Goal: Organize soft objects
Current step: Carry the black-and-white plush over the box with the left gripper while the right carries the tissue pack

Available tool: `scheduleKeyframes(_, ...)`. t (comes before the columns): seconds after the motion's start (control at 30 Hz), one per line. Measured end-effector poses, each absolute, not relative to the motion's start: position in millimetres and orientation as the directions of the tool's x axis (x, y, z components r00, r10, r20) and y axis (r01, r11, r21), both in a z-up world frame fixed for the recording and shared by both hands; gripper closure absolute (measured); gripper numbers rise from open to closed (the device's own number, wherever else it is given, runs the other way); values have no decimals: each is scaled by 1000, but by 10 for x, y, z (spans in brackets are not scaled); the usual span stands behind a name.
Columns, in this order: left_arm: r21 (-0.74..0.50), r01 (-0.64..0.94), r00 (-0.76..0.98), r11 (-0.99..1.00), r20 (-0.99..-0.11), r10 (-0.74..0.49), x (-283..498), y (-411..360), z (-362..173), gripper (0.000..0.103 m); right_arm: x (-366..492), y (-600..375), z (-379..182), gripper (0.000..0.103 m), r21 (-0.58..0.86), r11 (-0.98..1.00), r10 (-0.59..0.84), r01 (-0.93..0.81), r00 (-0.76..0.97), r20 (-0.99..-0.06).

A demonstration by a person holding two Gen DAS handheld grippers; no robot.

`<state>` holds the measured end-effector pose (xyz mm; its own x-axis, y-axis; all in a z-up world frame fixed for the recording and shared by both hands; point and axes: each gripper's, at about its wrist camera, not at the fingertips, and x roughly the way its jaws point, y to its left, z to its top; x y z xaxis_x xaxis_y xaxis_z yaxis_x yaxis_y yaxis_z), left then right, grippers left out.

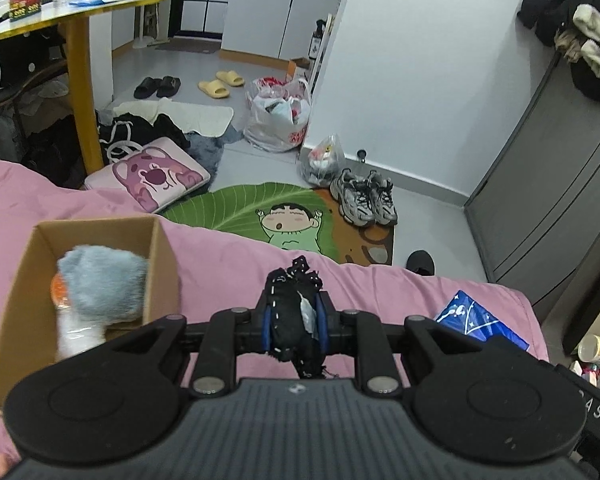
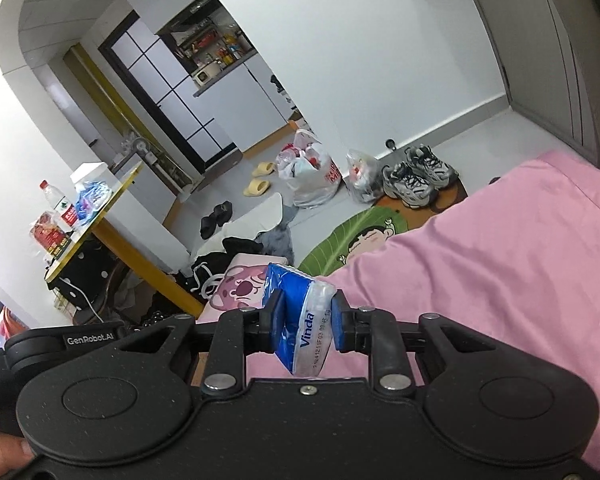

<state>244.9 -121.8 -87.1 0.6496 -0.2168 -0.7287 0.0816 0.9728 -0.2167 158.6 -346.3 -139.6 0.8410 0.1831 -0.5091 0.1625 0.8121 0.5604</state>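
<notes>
My left gripper (image 1: 294, 316) is shut on a black cloth item (image 1: 290, 312) with white stitching, held above the pink bedspread (image 1: 228, 264). To its left an open cardboard box (image 1: 160, 256) sits on the bed and holds a grey plush toy (image 1: 104, 280) and a white-and-orange item (image 1: 72, 330). A blue tissue pack (image 1: 476, 320) lies on the bed at right. My right gripper (image 2: 304, 316) is shut on a blue Vinda tissue pack (image 2: 300, 312), held above the pink bedspread (image 2: 520, 260).
On the floor lie a pink bear cushion (image 1: 156, 176), a green cartoon rug (image 1: 284, 212), grey sneakers (image 1: 364, 196), plastic bags (image 1: 280, 116) and slippers (image 1: 220, 84). A yellow table (image 1: 80, 20) stands at left. A grey wardrobe (image 1: 560, 184) stands at right.
</notes>
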Motion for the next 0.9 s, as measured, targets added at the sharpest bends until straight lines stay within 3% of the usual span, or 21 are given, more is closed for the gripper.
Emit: scheduleKeyframes(0.9,-285,52,737,957,-636,-229,1849,-186,-489,83,1161,-2765,-835,79,464,882,134,86,896,-423)
